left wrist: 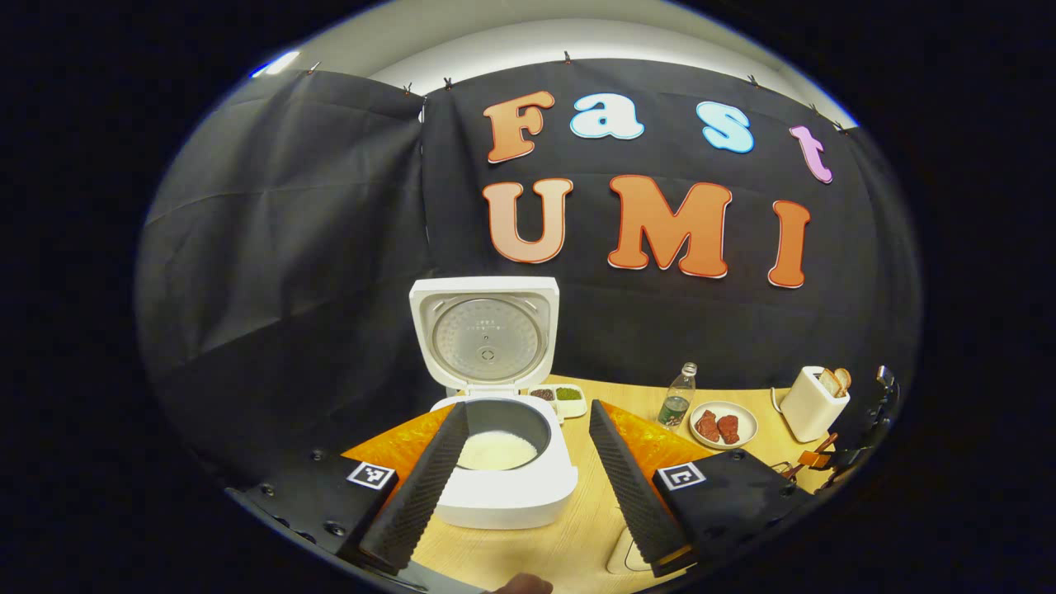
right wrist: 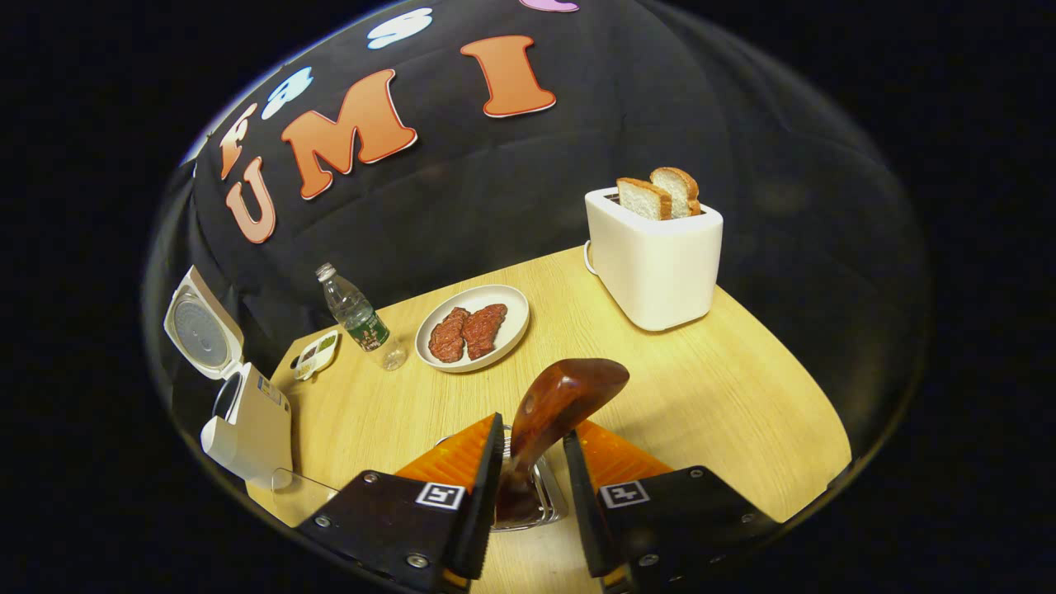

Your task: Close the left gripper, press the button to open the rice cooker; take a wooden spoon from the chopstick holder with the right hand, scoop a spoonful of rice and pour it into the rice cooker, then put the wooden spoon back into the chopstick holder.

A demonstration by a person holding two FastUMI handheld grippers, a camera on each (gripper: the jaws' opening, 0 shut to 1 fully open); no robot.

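Note:
The white rice cooker (left wrist: pixel 503 495) stands open, its lid (left wrist: pixel 487 334) upright and white rice (left wrist: pixel 495 450) in the pot. My left gripper (left wrist: pixel 528 408) hovers in front of it, open wide and holding nothing. In the right gripper view the cooker (right wrist: pixel 247 421) sits far left. A glossy brown wooden spoon (right wrist: pixel 569 388) stands upright in the metal chopstick holder (right wrist: pixel 549 495). My right gripper (right wrist: pixel 532 429) straddles the spoon's handle; one finger touches it and a gap shows at the other, so it is open.
On the light wooden table stand a white toaster (right wrist: pixel 656 264) with two bread slices, a plate (right wrist: pixel 511 301) of red meat, a plastic bottle (right wrist: pixel 356 318) and a small divided dish (right wrist: pixel 318 353). A clear container (right wrist: pixel 297 495) lies near the front edge beside the cooker.

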